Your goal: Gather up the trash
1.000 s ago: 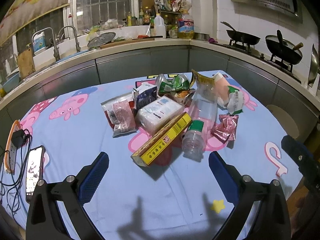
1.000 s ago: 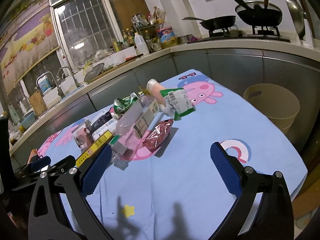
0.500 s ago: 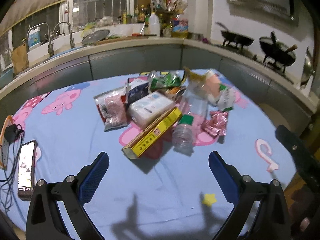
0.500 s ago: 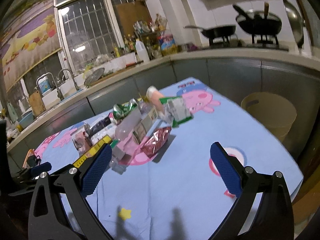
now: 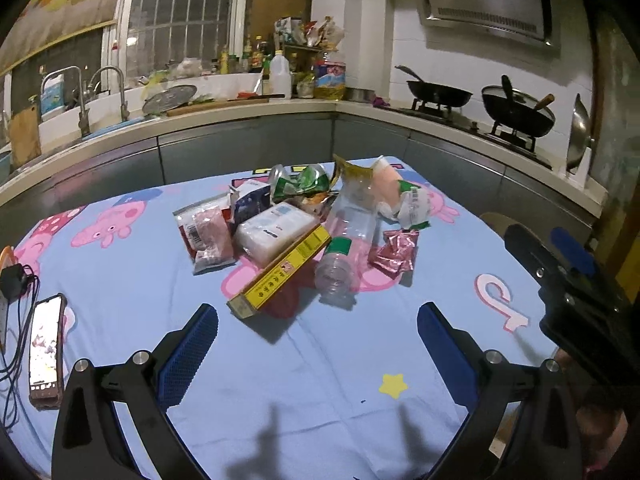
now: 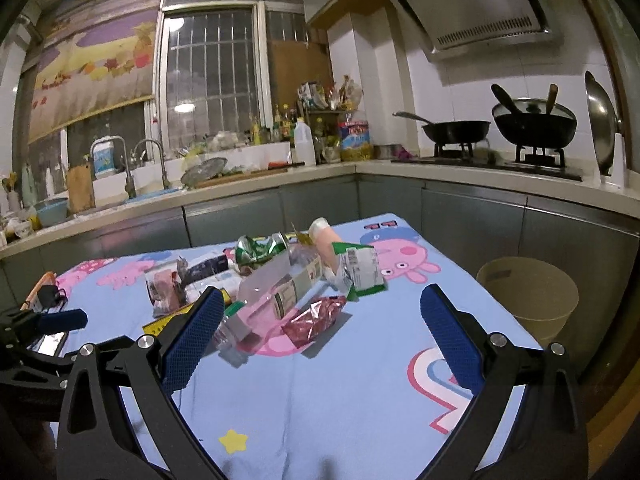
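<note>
A heap of trash lies mid-table on the blue cartoon cloth: a long yellow box [image 5: 280, 270], a clear plastic bottle with a green cap [image 5: 344, 240], a red foil wrapper [image 5: 394, 250], a white tissue pack [image 5: 274, 230], a pink snack bag [image 5: 208, 236] and a crushed green can [image 5: 298, 184]. My left gripper [image 5: 318, 320] hovers open just short of the heap, nothing between its fingers. My right gripper [image 6: 320, 320] is open too, held above the table's near right part, with the bottle [image 6: 276, 296] and the foil wrapper [image 6: 314, 318] beyond it.
A beige waste bin [image 6: 528, 300] stands on the floor off the table's right edge. A phone [image 5: 44, 348] and a power strip with cables [image 5: 12, 284] lie at the table's left edge. Counters, a sink and a stove with pans ring the back.
Both grippers have risen and pulled back slightly, so the heap sits lower and farther in each view. Jaws stay open. No trash has moved.
</note>
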`<state>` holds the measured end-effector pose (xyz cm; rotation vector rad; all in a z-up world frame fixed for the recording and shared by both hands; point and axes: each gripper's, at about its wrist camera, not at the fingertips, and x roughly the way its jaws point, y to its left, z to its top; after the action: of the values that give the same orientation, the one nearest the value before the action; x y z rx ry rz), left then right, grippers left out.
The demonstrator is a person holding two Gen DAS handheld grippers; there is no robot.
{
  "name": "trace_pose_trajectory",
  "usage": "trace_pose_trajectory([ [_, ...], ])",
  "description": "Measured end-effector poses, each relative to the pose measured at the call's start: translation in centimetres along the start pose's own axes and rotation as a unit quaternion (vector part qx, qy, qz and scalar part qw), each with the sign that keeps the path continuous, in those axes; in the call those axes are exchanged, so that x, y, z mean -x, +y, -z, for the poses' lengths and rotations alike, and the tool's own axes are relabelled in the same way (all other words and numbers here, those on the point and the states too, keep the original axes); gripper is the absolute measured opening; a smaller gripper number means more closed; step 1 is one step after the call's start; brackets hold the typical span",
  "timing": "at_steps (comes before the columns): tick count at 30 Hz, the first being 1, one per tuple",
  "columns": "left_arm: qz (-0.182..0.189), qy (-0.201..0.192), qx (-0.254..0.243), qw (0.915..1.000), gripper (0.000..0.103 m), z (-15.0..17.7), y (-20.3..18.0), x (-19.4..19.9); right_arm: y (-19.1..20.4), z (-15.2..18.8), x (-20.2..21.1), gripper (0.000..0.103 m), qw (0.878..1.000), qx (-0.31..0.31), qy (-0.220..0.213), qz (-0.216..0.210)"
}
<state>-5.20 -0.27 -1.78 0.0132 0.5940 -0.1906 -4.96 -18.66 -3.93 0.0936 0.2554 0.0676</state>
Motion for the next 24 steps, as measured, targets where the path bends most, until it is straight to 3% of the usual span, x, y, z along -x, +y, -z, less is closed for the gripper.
trace_pose_trajectory([
  [12, 0.012, 0.013, 0.011, 0.9998, 0.099, 0.6, 0.8, -0.2, -1.3, -0.2, -0.5, 0.097, 0.999, -0.038, 0.015, -0.007],
  [16, 0.028, 0.019, 0.020, 0.9992, 0.099, 0.7, 1.2, -0.5, -1.8, -0.2, -1.6, 0.096, 0.997, -0.047, 0.058, -0.018],
  [24, -0.015, 0.047, 0.034, 0.9982, 0.099, -1.1, 4.3, -3.6, -3.1, 1.3, -4.6, 0.066, 0.983, -0.089, 0.147, -0.071],
])
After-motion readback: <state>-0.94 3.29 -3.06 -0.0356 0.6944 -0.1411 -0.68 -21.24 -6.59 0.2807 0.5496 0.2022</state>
